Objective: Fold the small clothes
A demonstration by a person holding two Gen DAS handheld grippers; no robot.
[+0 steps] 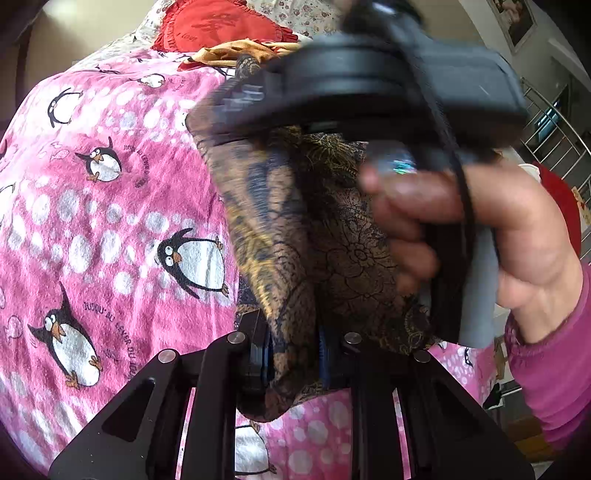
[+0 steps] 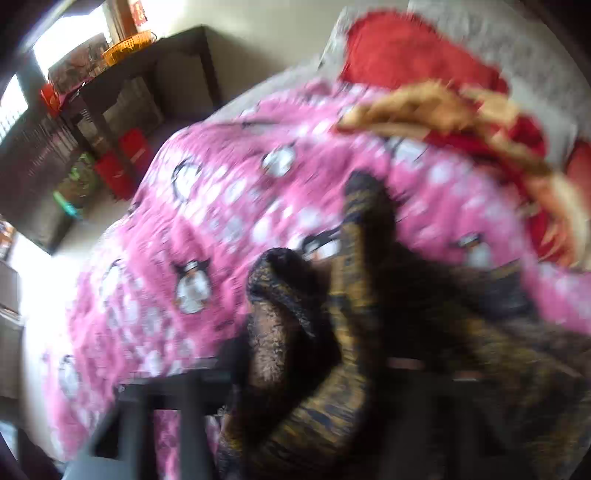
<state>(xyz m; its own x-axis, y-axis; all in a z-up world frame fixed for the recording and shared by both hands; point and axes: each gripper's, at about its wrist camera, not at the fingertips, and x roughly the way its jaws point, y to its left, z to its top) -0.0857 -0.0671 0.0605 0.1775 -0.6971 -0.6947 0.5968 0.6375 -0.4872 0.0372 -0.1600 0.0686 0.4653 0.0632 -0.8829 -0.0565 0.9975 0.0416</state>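
A dark brown garment [image 1: 332,240] with a gold floral print hangs above the bed between both grippers. My left gripper [image 1: 295,354] sits at the bottom of the left wrist view, its blue-padded fingers [image 1: 327,354] shut on the garment's lower edge. My right gripper [image 1: 243,99] comes in from the upper right, held by a hand [image 1: 480,229] in a pink sleeve, and the cloth drapes from its tip. The right wrist view is blurred. There the garment [image 2: 351,288] bunches over the right gripper [image 2: 295,387] and hides its fingertips.
A pink penguin blanket [image 1: 110,221] covers the bed below. A red heart cushion [image 1: 218,26] and a tan and red cloth [image 1: 240,51] lie at the far end. Beside the bed stand a dark table [image 2: 147,74] and red boxes [image 2: 125,162].
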